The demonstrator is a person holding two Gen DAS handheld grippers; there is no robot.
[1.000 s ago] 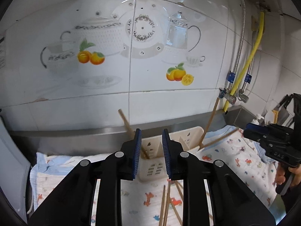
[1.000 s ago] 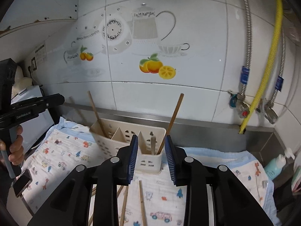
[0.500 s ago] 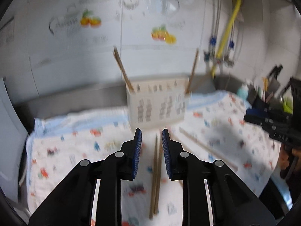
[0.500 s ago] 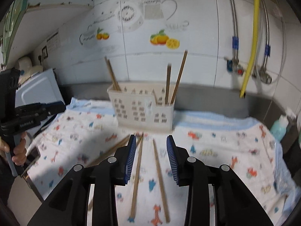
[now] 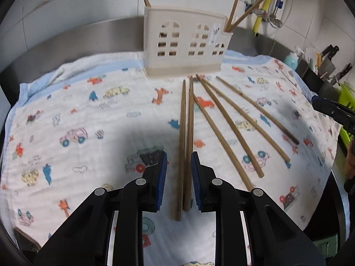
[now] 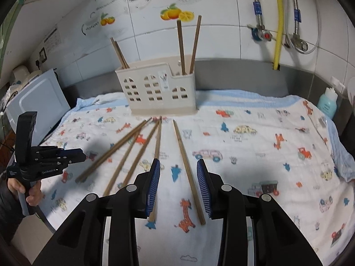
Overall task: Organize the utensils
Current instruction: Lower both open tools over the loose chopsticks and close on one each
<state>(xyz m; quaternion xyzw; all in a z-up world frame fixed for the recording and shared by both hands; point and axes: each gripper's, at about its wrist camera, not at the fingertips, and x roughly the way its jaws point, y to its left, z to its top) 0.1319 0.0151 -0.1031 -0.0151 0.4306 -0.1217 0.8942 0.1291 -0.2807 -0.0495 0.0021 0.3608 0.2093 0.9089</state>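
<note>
White tiles with fruit and teapot decals backed a steel counter covered by a cartoon-print cloth (image 5: 93, 115), where a beige holder (image 5: 186, 44) stood at the rear with a few chopsticks already upright in its end compartments. A second before, both cameras had faced the wall and the holder's top; both had since dropped and tilted down toward the six loose chopsticks fanned on the cloth in front of the holder. The left gripper (image 5: 177, 177) now straddled the leftmost pair (image 5: 185, 133), its jaws parted and unchanged in width, the pads either side of the sticks without pressing on them. The right gripper (image 6: 177, 184) had just been opening its jaws; the rightmost stick (image 6: 188, 173) lay between them, not clamped, while a neighbouring stick ran under its left finger (image 6: 153, 184). Nothing was held yet. This looked like the approach to a pickup, with both hands lined up to close on sticks and carry them to the holder.
</note>
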